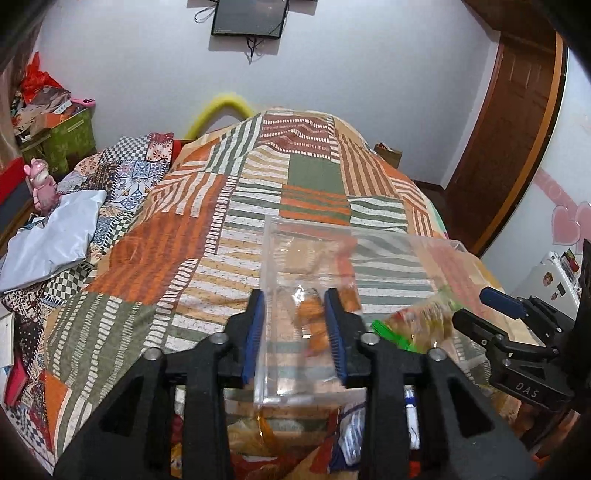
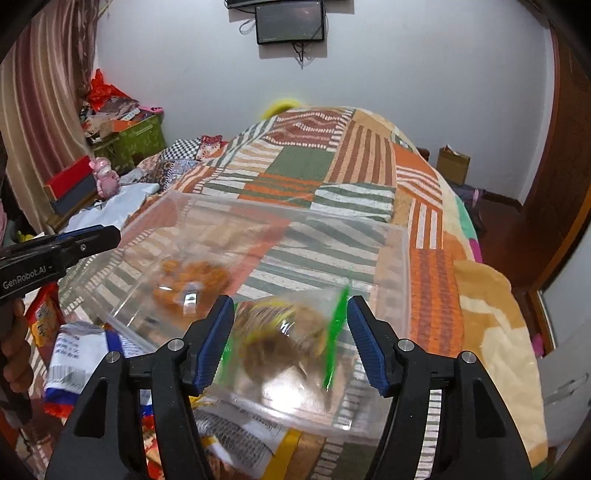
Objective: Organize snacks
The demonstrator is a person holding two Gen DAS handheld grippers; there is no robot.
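Observation:
A clear plastic box [image 1: 306, 258] lies on the patchwork bedspread; its rim also shows in the right wrist view [image 2: 395, 266]. An orange snack [image 1: 314, 325] lies inside it, also seen in the right wrist view [image 2: 192, 277]. My left gripper [image 1: 295, 332] is open, its fingers on either side of the box's end, not pressing it. My right gripper [image 2: 291, 339] is open around a clear bag with a green zip strip [image 2: 291, 350], blurred, in the box. The bag also shows in the left wrist view [image 1: 417, 325]. The right gripper appears in the left wrist view [image 1: 476, 310].
Loose snack packets [image 2: 77, 354] lie on the bed at the near left, more under the box [image 2: 243, 446]. A pink figurine [image 2: 105, 177], a green box [image 2: 140, 140] and clutter stand left of the bed. A wall screen [image 2: 290, 22] hangs ahead. A wooden door [image 1: 509, 122] is at right.

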